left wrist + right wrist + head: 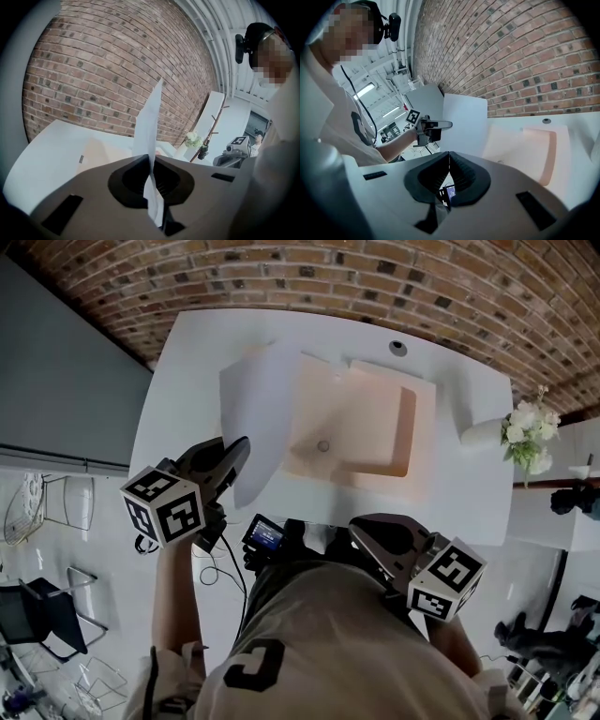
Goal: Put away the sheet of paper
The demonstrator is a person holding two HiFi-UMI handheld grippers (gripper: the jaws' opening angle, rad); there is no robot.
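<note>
The left gripper [151,164] is clamped on the lower edge of the sheet of paper [147,124]. The sheet stands upright over the left part of the white table [187,362], at the left edge of the peach-coloured recessed basin [409,432], whose floor carries a small round fitting [323,444]. The right gripper [449,157] has its jaws closed together on nothing.

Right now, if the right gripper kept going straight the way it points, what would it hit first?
Most likely the sheet of paper, which the left gripper holds upright ahead of the shut right gripper. Depth is hard to judge; if it slipped past, the sink basin lies beyond.
</note>
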